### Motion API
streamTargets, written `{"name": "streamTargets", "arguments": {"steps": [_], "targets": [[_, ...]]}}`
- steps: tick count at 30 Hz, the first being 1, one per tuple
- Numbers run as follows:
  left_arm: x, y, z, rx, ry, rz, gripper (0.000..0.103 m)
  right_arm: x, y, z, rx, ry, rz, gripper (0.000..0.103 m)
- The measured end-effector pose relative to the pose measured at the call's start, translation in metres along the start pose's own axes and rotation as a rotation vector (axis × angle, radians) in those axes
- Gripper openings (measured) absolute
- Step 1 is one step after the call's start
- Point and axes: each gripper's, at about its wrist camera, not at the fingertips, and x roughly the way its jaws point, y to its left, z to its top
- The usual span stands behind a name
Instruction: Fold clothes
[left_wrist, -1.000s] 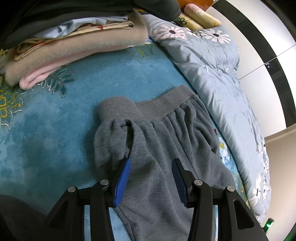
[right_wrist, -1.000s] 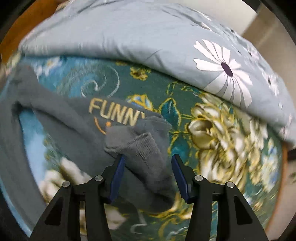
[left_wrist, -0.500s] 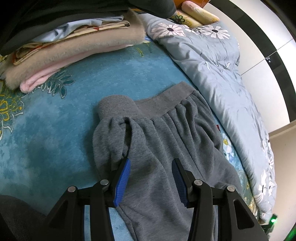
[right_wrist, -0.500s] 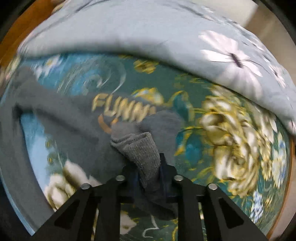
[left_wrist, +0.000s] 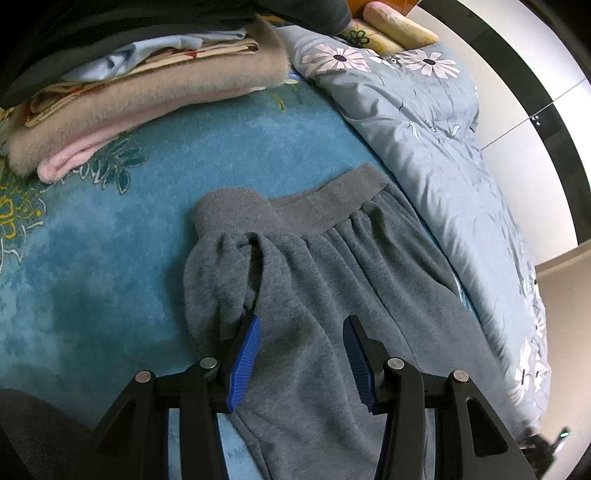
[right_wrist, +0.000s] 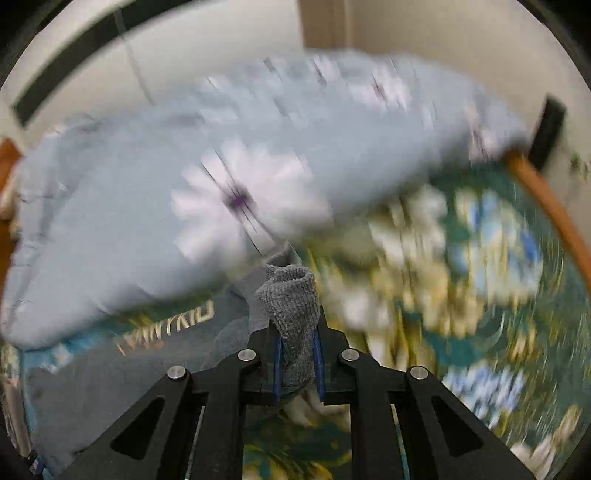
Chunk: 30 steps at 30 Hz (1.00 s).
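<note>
Right gripper (right_wrist: 297, 363) now clenched on ribbed cuff (right_wrist: 291, 295) of grey sweatpants (left_wrist: 332, 295); a second ago jaws stood wide around it. Cuff lifted clear of bed (left_wrist: 110, 221), right view blurred, swinging toward quilt (right_wrist: 147, 221). Judgement: leg end being carried up toward waistband (left_wrist: 325, 206) for lengthwise fold. Left gripper (left_wrist: 301, 354) unchanged: released, jaws wide, low over sweatpants near waistband, bunched fabric beside its left finger. Sweatpants lie along quilt-side edge of bed. Folded stack (left_wrist: 147, 85) at far corner.
</note>
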Motion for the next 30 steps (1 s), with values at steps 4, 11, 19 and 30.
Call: {"name": "streamTargets", "arguments": {"steps": [4,11,19,30], "targets": [[0.000,0.004,0.002,-0.018,0.007,-0.015,0.050,0.017,-0.006,-0.018,0.078,0.031,-0.004,0.015],[-0.003,0.021,0.009,-0.124,-0.009,-0.072,0.050,-0.024,-0.009,-0.027,0.080,-0.023,0.050,0.053],[0.015,0.044,0.024,-0.221,0.057,-0.043,0.050,-0.053,0.002,-0.130,0.132,0.121,0.162,0.053],[0.037,0.051,0.036,-0.195,0.176,-0.073,0.040,-0.089,-0.017,-0.262,0.311,0.297,0.181,0.053]]}}
